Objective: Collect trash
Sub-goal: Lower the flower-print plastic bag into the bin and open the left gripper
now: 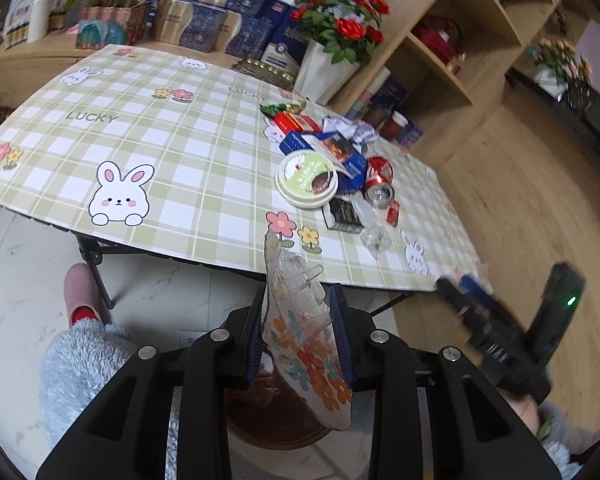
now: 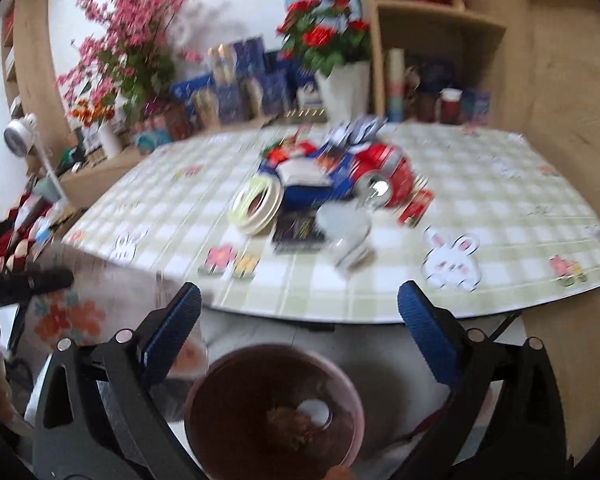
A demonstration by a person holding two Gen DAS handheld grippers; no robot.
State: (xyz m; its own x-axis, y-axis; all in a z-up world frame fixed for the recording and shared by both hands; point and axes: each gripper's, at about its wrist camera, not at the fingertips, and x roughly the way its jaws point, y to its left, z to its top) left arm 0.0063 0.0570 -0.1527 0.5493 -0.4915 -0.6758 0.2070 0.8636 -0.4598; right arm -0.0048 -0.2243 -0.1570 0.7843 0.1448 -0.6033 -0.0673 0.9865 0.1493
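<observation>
My left gripper is shut on a translucent flower-printed plastic piece, held upright over a round pink-brown bin on the floor. In the right wrist view the bin lies below my right gripper, which stands open and empty, with scraps at the bin's bottom. A trash pile lies on the checked table: a round green-topped tub, a crushed red can, blue wrappers, a black packet and clear crumpled plastic. The right gripper shows blurred at that view's right.
Red flowers in a white pot and blue-gold boxes stand behind the table. Wooden shelves rise at the right. A person's fluffy sleeve or leg and pink slipper are beside the bin. The table's folding legs are underneath.
</observation>
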